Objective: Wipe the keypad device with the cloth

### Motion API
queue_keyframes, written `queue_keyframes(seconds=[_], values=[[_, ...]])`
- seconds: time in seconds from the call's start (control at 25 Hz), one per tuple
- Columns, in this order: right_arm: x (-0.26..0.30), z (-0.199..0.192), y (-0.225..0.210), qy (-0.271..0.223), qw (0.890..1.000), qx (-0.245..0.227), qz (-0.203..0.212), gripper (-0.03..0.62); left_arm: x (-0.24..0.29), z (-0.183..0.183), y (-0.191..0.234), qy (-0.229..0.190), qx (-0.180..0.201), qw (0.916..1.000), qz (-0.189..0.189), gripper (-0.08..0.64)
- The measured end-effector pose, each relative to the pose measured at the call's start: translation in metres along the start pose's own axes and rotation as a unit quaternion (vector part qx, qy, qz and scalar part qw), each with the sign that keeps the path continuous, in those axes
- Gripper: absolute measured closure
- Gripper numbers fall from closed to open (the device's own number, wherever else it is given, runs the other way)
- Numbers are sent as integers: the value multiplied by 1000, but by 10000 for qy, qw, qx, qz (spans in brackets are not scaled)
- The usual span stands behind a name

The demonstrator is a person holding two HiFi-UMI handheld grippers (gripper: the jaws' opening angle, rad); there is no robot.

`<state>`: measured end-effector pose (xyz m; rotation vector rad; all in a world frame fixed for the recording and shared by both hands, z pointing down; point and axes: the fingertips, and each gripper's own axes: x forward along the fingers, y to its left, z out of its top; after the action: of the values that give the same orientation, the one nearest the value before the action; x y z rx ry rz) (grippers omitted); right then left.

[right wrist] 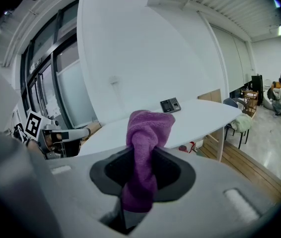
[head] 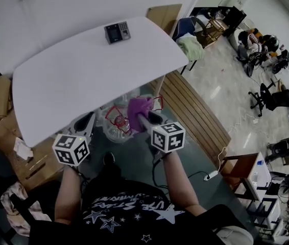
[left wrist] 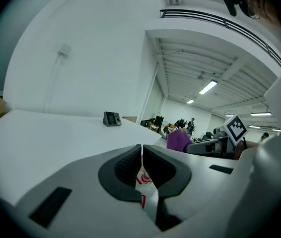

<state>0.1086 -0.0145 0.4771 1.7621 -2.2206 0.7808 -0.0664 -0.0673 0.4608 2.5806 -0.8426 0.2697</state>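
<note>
Far across the white table (head: 83,75), spotting the keypad device (head: 117,32), close to the far edge and well apart from both grippers. Down at the right gripper (right wrist: 140,157), clamped tight on the purple cloth (right wrist: 148,128), with a wad bunched up above the jaws and a tail hanging below them. Over at the left gripper (left wrist: 141,150), closed pad to pad with nothing pinched between, held low just off the table's near edge, beside the right one
</note>
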Motion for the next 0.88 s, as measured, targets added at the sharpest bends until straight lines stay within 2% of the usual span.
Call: queue_keyframes(seconds=[0.44, 0.68, 0.88], values=[[63, 44, -22, 70, 9993, 74, -360, 494, 54, 34, 67, 105, -105, 9996, -232, 541], [86, 59, -24, 35, 9987, -130, -489, 494, 80, 41, 90, 162, -83, 9988, -465, 541], [95, 63, -33, 75, 9978, -63, -660, 494, 98, 52, 100, 149, -64, 9981, -592, 541]])
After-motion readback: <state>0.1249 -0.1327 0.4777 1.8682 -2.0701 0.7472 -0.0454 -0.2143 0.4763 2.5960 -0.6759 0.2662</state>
